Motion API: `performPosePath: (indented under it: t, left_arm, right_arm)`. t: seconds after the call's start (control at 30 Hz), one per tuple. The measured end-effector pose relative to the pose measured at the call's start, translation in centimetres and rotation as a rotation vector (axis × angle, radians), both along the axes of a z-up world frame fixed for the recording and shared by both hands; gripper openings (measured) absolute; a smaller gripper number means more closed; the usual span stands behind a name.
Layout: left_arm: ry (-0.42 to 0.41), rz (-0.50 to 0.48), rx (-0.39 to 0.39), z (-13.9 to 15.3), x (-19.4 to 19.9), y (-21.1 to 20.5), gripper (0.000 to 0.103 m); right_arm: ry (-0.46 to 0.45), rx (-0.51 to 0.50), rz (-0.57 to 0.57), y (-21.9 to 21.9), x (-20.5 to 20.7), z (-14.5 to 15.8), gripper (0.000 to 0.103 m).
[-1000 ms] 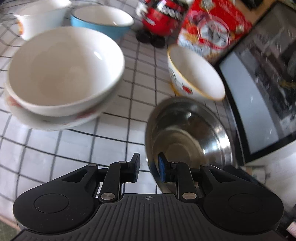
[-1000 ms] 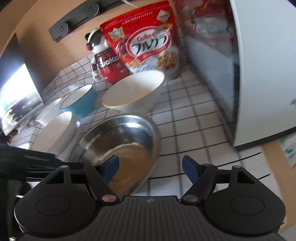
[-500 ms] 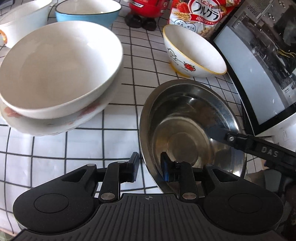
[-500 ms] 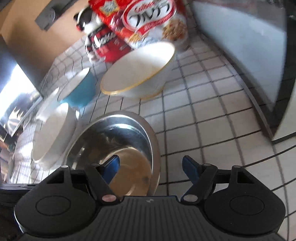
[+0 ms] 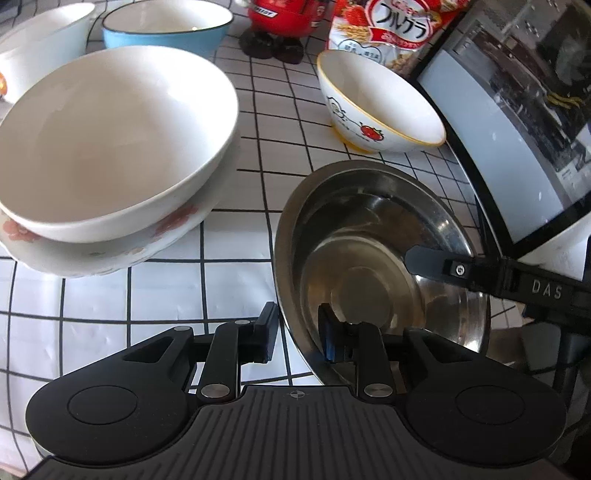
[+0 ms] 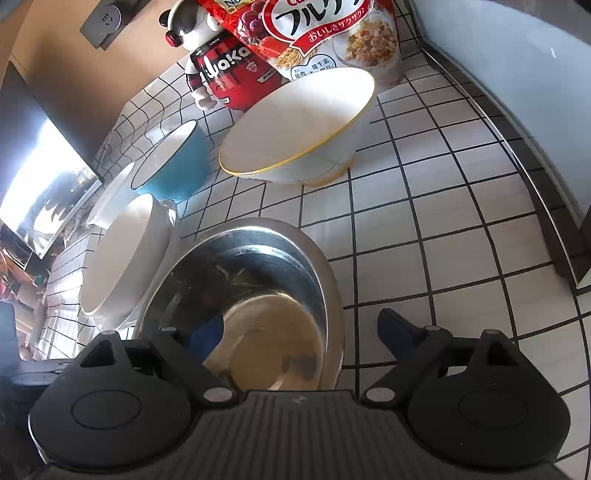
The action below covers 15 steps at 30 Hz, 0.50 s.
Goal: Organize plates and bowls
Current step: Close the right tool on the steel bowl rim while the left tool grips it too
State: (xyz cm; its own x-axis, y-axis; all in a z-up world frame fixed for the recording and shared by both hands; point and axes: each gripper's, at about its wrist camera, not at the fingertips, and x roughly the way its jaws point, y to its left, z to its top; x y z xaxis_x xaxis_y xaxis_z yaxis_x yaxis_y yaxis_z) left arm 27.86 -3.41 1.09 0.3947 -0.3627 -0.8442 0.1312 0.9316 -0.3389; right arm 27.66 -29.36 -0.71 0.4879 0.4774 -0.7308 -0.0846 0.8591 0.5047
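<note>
A steel bowl (image 5: 369,240) sits on the checked cloth, right of a white bowl (image 5: 110,129) stacked in a floral dish (image 5: 92,254). My left gripper (image 5: 297,325) straddles the steel bowl's near rim, one pad outside and one inside. Its jaws are closing on that rim. My right gripper (image 6: 297,325) is over the steel bowl (image 6: 258,266). Its jaws are opening wide, the left finger inside the bowl and the right finger outside, and neither pad presses. That inner finger (image 5: 424,258) also shows in the left wrist view. A yellow-rimmed strawberry bowl (image 5: 380,103) stands behind.
A blue bowl (image 5: 166,26) and another white bowl (image 5: 37,44) stand at the back left. A cereal bag (image 6: 332,33) and a red figurine can (image 6: 229,74) line the wall. An appliance with a dark glass door (image 5: 517,129) borders the right side.
The right gripper moved in over the steel bowl and its jaws spread wider. Its finger came into the left wrist view. The left gripper rolled a little and stayed at the rim.
</note>
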Motion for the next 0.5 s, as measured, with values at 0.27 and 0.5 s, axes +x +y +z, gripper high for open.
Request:
performPosePath:
  t: [0.27, 0.5]
  left_arm:
    - [-0.008, 0.013, 0.042, 0.2, -0.3, -0.7, 0.026]
    - [0.023, 0.065, -0.018, -0.1, 0.0, 0.6, 0.023]
  right_arm:
    - [-0.058, -0.104, 0.162, 1.8, -0.2, 0.1, 0.099]
    - [-0.058, -0.131, 0.133, 1.4, 0.0, 0.4, 0.079]
